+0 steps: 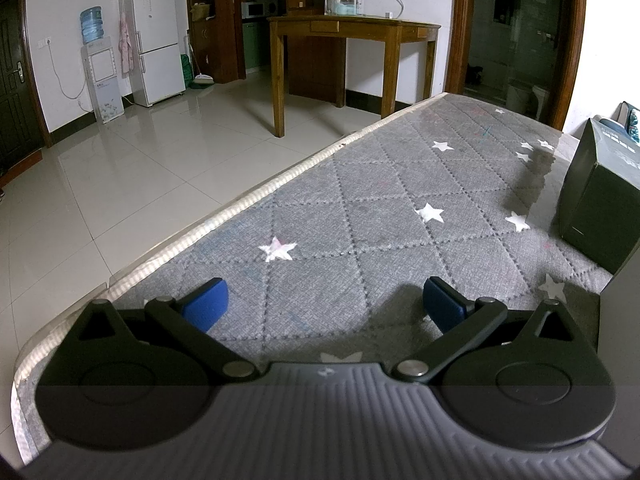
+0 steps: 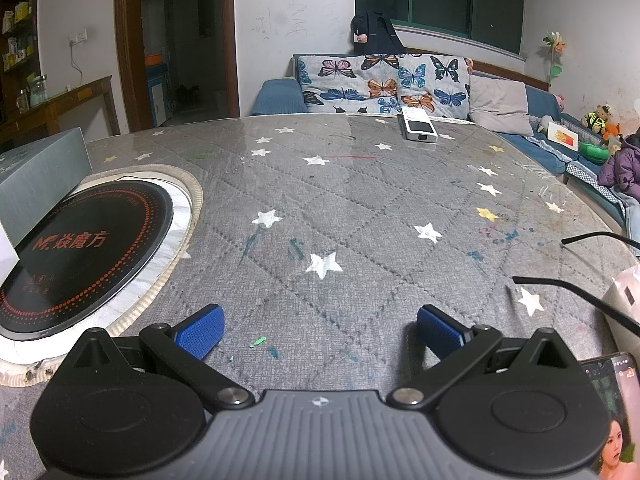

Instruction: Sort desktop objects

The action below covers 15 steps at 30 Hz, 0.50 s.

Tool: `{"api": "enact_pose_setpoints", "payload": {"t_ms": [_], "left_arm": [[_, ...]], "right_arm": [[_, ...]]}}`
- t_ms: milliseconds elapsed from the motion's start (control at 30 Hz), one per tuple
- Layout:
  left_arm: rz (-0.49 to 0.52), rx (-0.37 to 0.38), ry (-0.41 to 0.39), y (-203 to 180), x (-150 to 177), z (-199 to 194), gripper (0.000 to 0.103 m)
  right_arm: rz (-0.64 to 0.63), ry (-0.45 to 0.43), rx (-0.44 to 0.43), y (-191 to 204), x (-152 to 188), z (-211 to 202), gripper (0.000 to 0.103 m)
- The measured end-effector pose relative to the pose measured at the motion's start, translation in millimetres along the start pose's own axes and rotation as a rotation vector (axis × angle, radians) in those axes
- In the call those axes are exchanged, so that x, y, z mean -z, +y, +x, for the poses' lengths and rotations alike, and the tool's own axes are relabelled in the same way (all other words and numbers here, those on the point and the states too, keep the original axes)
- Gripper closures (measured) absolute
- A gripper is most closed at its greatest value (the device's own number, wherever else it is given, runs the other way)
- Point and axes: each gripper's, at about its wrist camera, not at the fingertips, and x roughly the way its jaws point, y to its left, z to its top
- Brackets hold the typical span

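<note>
Both the left gripper [image 1: 326, 300] and the right gripper [image 2: 320, 330] are wide open and hold nothing, low over the gray star cloth [image 2: 360, 208] on the table. It looks like the sorting has not started yet. The glasses [image 2: 580, 300] and the phone [image 2: 616, 384] lie just to the right of the right gripper and the white box [image 2: 418, 128] sits far across, so I think the right gripper must turn right to grab the glasses.

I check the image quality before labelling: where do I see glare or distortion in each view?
Left wrist view: the floor tiles reflect light, and the door frame curves from the fisheye. Right wrist view: glare on the table cover near the white device; table edge bends.
</note>
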Motion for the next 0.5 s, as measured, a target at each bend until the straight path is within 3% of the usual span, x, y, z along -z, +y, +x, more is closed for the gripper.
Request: {"api": "enact_pose_setpoints", "payload": {"t_ms": [500], "left_arm": [[0.000,0.000,0.000,-0.1,0.0,0.1,0.000]], "right_arm": [[0.000,0.000,0.000,0.0,-0.1,0.1,0.000]]}}
